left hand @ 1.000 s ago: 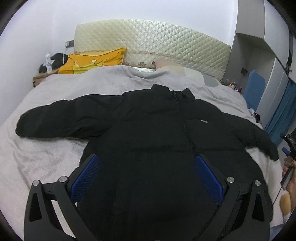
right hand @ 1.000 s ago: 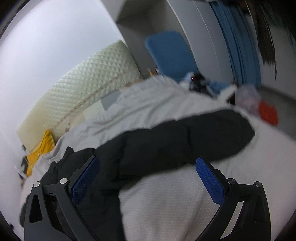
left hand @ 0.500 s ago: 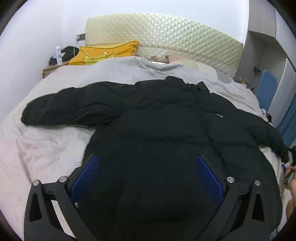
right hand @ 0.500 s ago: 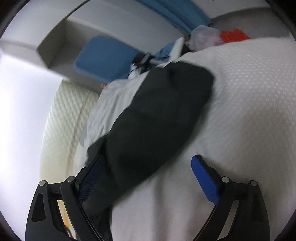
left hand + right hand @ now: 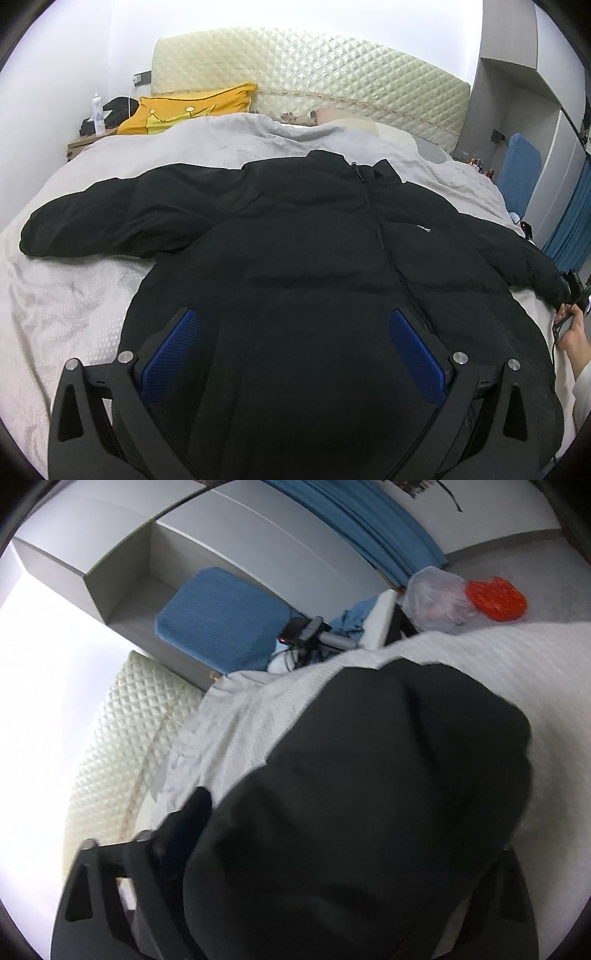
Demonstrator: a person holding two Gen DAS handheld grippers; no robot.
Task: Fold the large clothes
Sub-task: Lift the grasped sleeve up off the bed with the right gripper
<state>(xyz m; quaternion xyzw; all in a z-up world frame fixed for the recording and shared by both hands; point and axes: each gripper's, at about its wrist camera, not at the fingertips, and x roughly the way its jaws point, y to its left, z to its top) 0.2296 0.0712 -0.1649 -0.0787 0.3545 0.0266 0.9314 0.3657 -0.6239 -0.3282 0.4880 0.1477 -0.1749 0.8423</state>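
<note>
A black puffer jacket point(image 5: 303, 258) lies front-up and zipped across the middle of a bed covered by a pale grey blanket point(image 5: 74, 306), collar toward the quilted cream headboard point(image 5: 314, 70), its 2 sleeves spread toward the bed's side edges. The left gripper point(image 5: 291, 343) hovers over the jacket's hem, its blue pads spread wide, holding nothing. The right gripper point(image 5: 332, 849) is at the sleeve end point(image 5: 388, 757) near the bed's right edge; fabric hides its fingers, so its grip cannot be told. A yellow pillow point(image 5: 184, 110) sits at the head-left corner.

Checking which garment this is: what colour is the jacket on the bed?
Black jacket, clearest in the left wrist view.
</note>
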